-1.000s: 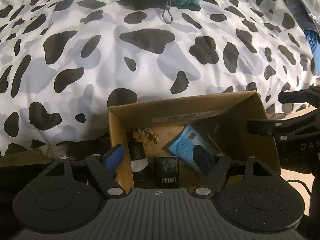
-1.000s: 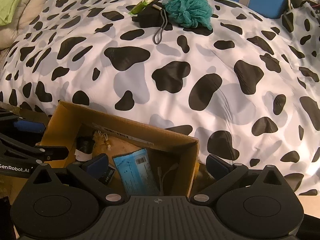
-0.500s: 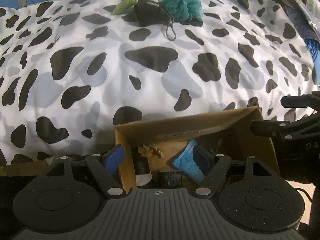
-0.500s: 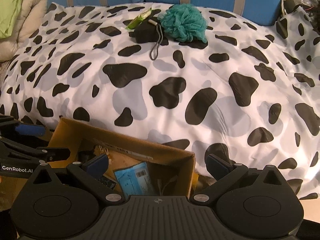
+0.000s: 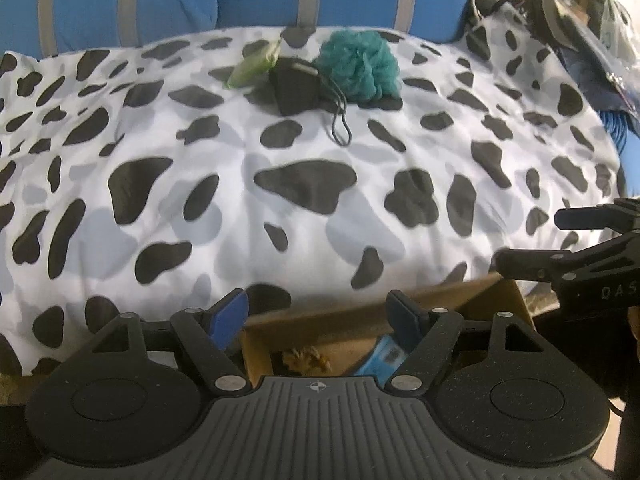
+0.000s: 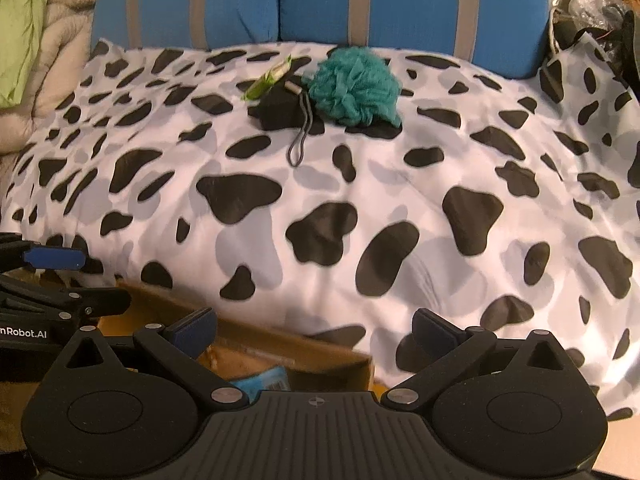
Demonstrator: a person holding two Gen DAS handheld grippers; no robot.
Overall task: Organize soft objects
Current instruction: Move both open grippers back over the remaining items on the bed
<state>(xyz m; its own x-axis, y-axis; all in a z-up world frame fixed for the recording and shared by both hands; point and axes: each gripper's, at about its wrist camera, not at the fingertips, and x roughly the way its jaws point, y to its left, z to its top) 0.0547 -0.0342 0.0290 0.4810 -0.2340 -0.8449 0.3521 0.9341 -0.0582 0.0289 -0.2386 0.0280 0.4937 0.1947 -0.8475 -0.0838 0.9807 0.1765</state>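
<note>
Duvet [image 5: 304, 216]: white ground, black cow blotches with pale grey shadow patches. On it: teal mesh loofah [image 5: 358, 65], black pouch [image 5: 296, 86] with dark grey cord loop, pale green packet [image 5: 256, 65]; behind, bright blue cushions [image 6: 320, 0] with grey vertical stripes. Cardboard box [image 5: 352, 324] tan-brown, holding a light blue packet [image 5: 380, 356]; left gripper [image 5: 318, 314] and right gripper [image 6: 316, 330] black with blue finger pads.

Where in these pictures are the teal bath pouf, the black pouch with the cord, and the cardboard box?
teal bath pouf [image 6: 354, 86]: right wrist view, middle of the ruffled ball.
black pouch [image 5: 296, 88]: left wrist view, centre of its front face.
cardboard box [image 5: 348, 324]: left wrist view, inner face of its far wall.
</note>
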